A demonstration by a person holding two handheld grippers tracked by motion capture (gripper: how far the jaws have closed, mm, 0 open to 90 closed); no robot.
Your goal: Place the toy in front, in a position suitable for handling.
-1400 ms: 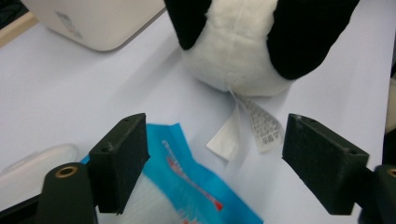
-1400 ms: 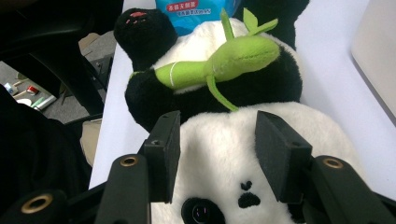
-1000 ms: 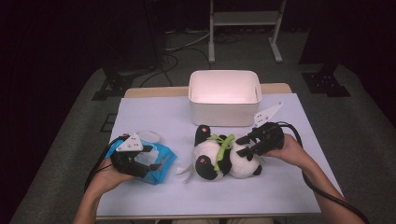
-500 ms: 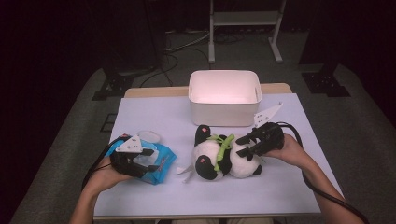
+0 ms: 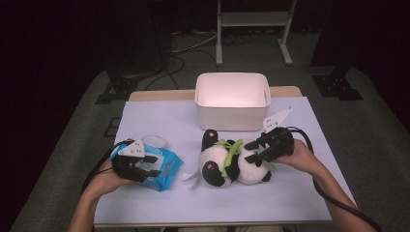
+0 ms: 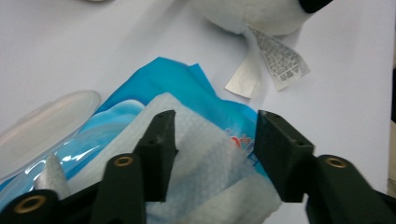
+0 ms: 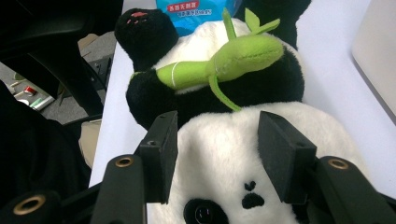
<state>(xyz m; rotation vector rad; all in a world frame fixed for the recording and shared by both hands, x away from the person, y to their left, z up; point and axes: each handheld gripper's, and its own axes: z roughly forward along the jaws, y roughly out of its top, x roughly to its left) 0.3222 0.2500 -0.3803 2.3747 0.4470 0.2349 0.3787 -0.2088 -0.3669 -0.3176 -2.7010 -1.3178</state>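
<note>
Two claws, two jobs. Our left claw (image 6: 210, 154) has just been closing around the white wipe (image 6: 205, 158) sticking up from the blue wipes pack (image 5: 159, 166) under it; pads not yet pressing, so open. Our right claw (image 7: 215, 154) straddles the plush panda (image 7: 233, 154), jaws wide, probably to pin it for wiping. White bin (image 5: 232, 99) sits beyond on the tabletop (image 5: 159, 116).

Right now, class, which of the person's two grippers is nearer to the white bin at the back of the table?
Right. The right gripper sits over the toy panda, just in front of the white bin; the left gripper is over the blue wipes pack, farther off to the left.
</note>
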